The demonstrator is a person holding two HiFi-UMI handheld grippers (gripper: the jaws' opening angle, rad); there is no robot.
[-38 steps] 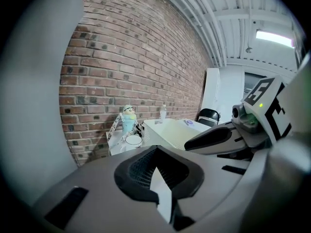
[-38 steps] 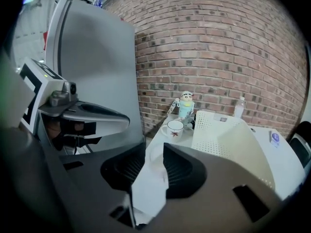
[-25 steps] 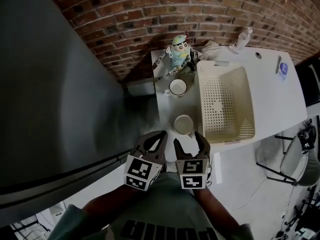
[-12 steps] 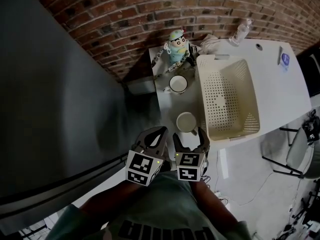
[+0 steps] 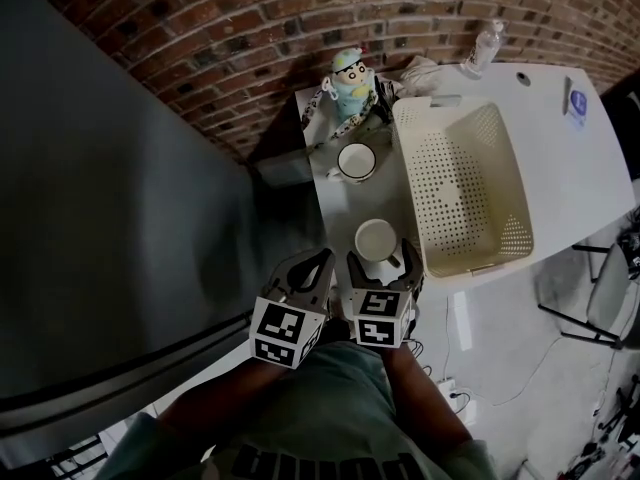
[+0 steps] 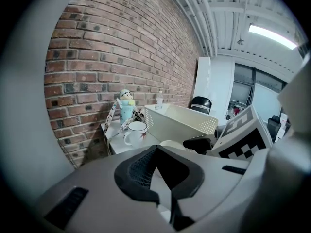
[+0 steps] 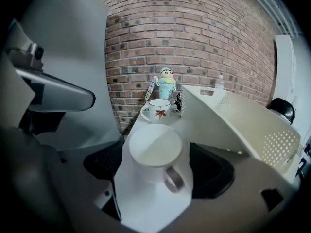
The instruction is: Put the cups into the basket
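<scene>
The basket (image 5: 465, 183) at the right of the head view holds nothing yet. The plain cup (image 5: 377, 239) stands on the table (image 5: 345, 208) at the frame's centre, between the jaws of the right gripper (image 5: 383, 266), which are opening and do not press on it. The leaf-printed cup (image 5: 356, 160) sits above it, nearer the brick wall (image 5: 250, 28). The left gripper (image 5: 318, 260) seems closed on nothing. Both cups are left to move

Brick wall (image 5: 250, 18), white table (image 5: 572, 173), ceiling light (image 6: 272, 35)
</scene>
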